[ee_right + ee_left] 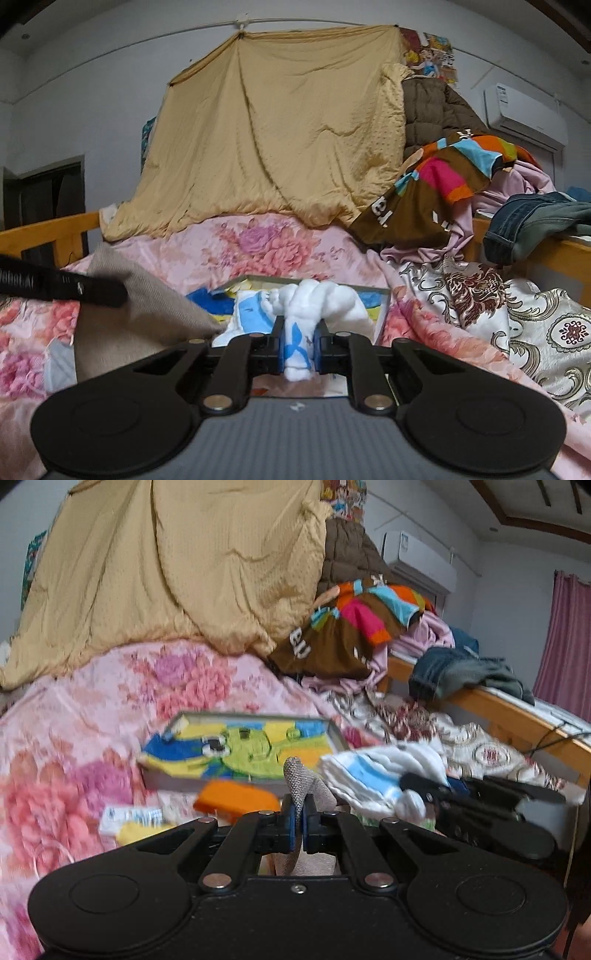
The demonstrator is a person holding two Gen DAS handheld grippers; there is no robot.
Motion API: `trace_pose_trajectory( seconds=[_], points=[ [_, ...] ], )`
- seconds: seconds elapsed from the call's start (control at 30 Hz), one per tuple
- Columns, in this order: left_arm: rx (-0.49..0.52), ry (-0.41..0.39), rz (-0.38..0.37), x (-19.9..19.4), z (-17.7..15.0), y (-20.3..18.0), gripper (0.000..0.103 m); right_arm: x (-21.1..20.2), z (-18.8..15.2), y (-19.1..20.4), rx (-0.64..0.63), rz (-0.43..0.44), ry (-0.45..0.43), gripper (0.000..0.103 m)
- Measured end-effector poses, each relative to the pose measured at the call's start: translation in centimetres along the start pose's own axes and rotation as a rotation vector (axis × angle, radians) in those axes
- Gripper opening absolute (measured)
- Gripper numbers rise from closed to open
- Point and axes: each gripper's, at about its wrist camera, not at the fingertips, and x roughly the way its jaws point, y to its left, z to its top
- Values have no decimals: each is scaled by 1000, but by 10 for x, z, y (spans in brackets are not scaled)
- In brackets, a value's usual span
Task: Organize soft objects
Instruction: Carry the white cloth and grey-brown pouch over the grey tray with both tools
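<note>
So that both can be sorted, a grey cloth (300, 780) is pinched tight in the left gripper (303, 821), while a white towel (308, 314), at twelve o'clock, is squeezed by the right gripper (300, 345).

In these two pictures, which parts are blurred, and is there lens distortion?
Left wrist view: motion blur smears the box, the white towel and the floral quilt; the left gripper stays sharper. Right wrist view: mostly sharp, though the other gripper's finger is blurred. Both views bend straight edges, fisheye style.

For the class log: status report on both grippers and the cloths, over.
Left gripper shut on grey-beige cloth. Right gripper shut on white-and-blue towel. Tray straight ahead; path clear.
</note>
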Motion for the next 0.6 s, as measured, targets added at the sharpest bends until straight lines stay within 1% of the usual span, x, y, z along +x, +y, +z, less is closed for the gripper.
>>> trace_pose_trajectory(
  seconds=[0.1,0.2,0.27,0.33,0.4,0.5,0.6],
  points=[
    [5,-18,6,6,17,2,3,15,4,-5,4,-1,-11,15],
    [-10,-22,14,21,33,3,2,37,11,-10,-16,-16,-49,15],
    [-7,-31,19,32,42,3,3,58,17,-14,-6,-22,-63,15],
    [4,-57,28,45,53,3,3,80,21,-18,13,-26,-70,15],
    [4,-80,39,58,64,3,3,100,24,-24,44,-21,-65,15],
    [5,-107,59,84,77,5,3,127,25,-34,90,10,-32,15],
    [-9,-108,72,118,87,11,3,150,25,-44,111,24,-4,15]
  ],
)
